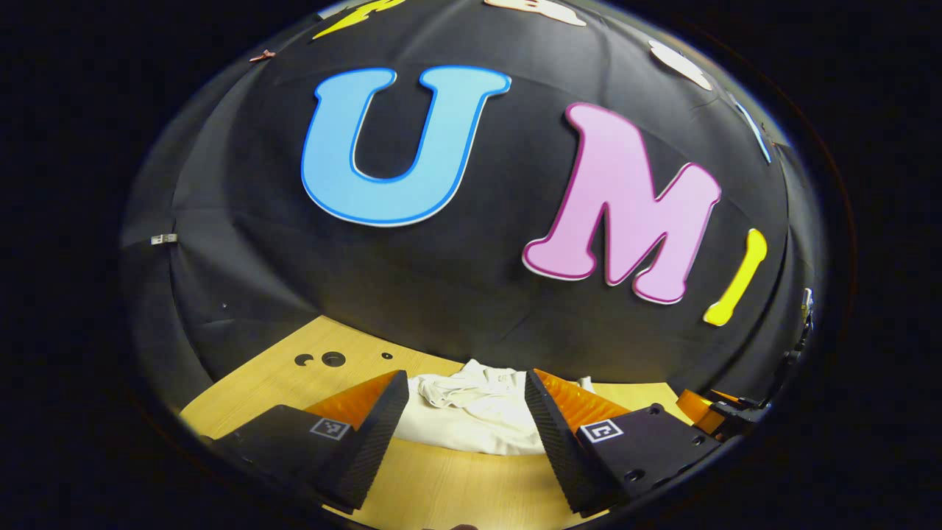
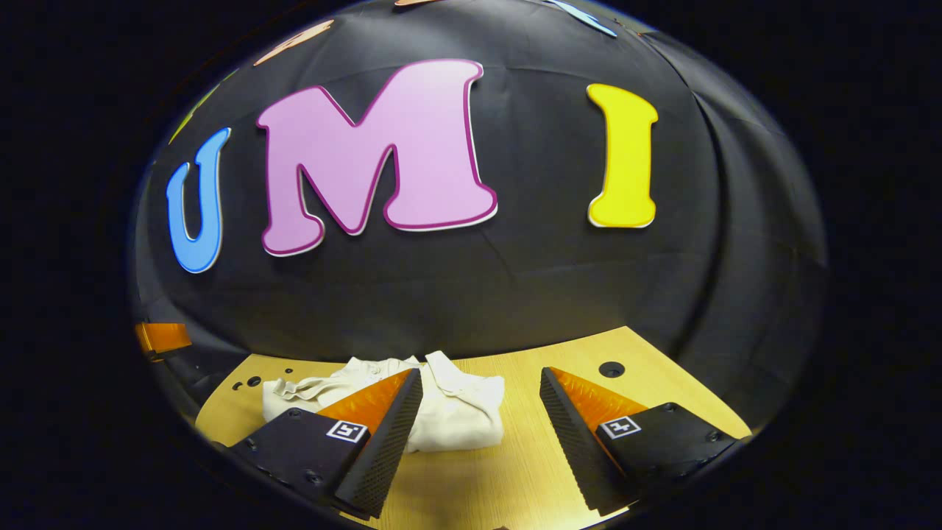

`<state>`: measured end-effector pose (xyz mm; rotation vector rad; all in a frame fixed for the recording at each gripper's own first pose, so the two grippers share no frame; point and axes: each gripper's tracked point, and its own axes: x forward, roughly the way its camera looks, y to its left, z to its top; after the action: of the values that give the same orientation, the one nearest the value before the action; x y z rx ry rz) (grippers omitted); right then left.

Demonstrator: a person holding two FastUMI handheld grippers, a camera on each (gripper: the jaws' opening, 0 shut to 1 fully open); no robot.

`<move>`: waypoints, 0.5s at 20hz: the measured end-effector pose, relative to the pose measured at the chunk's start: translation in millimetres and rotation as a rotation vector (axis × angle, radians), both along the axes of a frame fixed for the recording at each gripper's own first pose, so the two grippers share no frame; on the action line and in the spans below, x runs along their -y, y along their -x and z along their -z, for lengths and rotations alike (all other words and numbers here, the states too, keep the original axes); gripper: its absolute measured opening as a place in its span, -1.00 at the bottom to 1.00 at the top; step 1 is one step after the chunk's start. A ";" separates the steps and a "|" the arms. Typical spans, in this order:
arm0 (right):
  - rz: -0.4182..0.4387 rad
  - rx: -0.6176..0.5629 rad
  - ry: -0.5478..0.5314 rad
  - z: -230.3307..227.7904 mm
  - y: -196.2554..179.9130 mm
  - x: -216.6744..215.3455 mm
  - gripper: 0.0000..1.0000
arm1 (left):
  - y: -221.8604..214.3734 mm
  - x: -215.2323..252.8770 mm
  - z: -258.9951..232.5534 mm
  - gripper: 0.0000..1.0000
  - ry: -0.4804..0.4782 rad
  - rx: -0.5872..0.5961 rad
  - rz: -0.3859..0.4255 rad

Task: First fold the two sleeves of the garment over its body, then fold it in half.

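A cream-white garment [image 1: 475, 412] lies bunched in a small heap on the wooden table [image 1: 280, 383], near the cloth wall. In the left gripper view my left gripper [image 1: 465, 394] is open, above the table, and the heap shows in the gap between its fingers, farther off. In the right gripper view the same garment [image 2: 449, 412] lies left of centre, partly behind the left finger of my right gripper [image 2: 480, 386], which is open and holds nothing. Sleeves cannot be told apart in the heap.
The table has small round holes at its far left [image 1: 333, 358] and a single hole at its far right [image 2: 611, 369]. The black cloth wall rises just behind the garment. The other gripper's edge shows at the right rim [image 1: 710, 412] and at the left rim [image 2: 162, 337].
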<state>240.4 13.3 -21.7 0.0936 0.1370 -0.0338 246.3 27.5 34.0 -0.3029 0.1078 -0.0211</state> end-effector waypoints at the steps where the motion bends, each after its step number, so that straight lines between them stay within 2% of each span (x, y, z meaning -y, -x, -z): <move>1: 0.006 0.013 0.004 -8.5 19.1 3.1 0.96 | 17.8 2.9 -8.7 0.94 0.000 0.015 0.011; 6: 0.001 0.048 0.022 -39.6 108.8 6.2 0.96 | 109.6 11.9 -32.0 0.94 -0.024 0.075 0.080; 8: -0.011 0.056 0.049 -48.8 139.8 6.4 0.96 | 151.4 8.6 -29.8 0.94 -0.046 0.081 0.084; 10: -0.008 0.079 0.067 -57.2 171.7 13.2 0.96 | 185.2 8.2 -25.4 0.94 -0.027 0.070 0.084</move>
<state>68.7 0.1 35.6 0.0272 0.0571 -0.0268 61.1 19.2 59.4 -0.2707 0.0516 -0.1133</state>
